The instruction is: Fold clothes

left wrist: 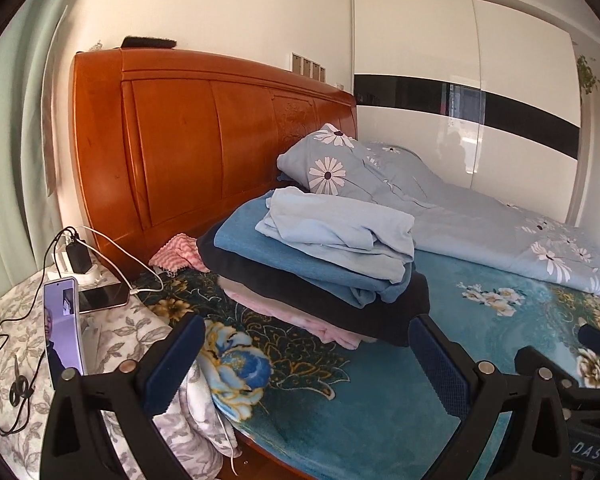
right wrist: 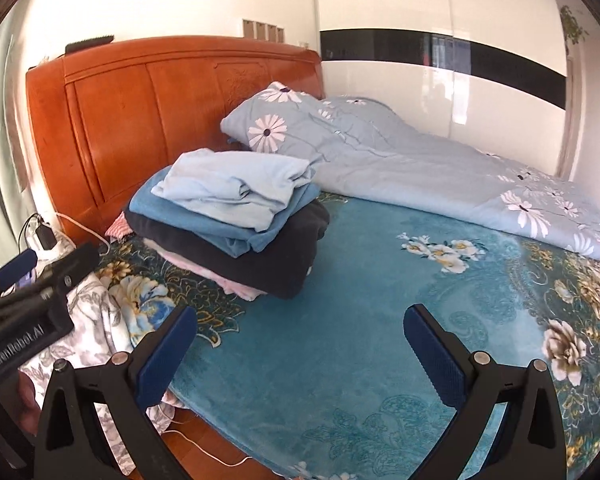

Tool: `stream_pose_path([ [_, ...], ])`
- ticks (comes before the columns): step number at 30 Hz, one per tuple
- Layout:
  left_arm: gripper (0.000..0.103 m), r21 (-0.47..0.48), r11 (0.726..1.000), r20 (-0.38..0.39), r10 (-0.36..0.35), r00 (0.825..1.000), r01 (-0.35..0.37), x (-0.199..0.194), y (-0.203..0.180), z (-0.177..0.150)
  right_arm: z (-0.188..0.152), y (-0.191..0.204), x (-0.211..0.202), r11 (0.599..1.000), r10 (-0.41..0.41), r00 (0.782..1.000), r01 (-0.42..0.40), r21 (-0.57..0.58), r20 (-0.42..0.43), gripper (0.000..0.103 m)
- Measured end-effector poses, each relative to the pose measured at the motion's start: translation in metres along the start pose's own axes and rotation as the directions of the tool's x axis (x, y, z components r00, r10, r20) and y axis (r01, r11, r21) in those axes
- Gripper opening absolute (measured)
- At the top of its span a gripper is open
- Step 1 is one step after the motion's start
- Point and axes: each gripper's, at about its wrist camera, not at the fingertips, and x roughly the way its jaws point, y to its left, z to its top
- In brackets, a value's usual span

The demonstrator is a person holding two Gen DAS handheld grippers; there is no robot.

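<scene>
While both my grippers, left gripper (left wrist: 308, 356) and right gripper (right wrist: 300, 344), hang released and empty, the soft, light stack of folded clothes (right wrist: 228, 224) at center left looks floppy; I judge gripping its bottom edge best.

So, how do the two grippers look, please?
Both are alike. The left gripper and the right gripper each have black plastic arms with round silver bolts and dark blue ribbed pads on the fingers. White letters are printed on the black body of each.
</scene>
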Motion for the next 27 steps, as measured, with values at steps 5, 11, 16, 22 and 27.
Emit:
stream_pose_path([
  [5, 0.103, -0.002, 0.999, -0.003, -0.032, 0.999, 0.032, -0.002, -0.009, 0.000, 0.005, -0.007, -0.015, 1.000, -0.025, 0.999, 0.024, 0.018, 0.037, 0.103],
  [11, 0.103, 0.027, 0.999, 0.020, -0.030, 0.999, 0.030, -0.015, -0.022, 0.003, 0.003, -0.006, -0.024, 1.000, -0.013, 0.999, 0.013, 0.006, 0.046, 0.103],
  [16, 0.103, 0.021, 1.000, 0.017, -0.022, 1.000, 0.022, -0.023, -0.023, 0.002, 0.001, -0.007, -0.030, 1.000, -0.015, 0.998, 0.015, 0.009, 0.056, 0.103],
  [22, 0.103, 0.037, 0.999, 0.020, -0.011, 1.000, 0.010, -0.027, -0.028, 0.001, -0.001, -0.008, -0.036, 1.000, -0.025, 0.998, 0.025, -0.002, 0.054, 0.103],
  [27, 0.103, 0.028, 1.000, 0.020, -0.005, 1.000, 0.004, -0.030, -0.031, 0.001, -0.001, -0.012, -0.038, 1.000, -0.022, 0.998, 0.022, 0.010, 0.053, 0.103],
])
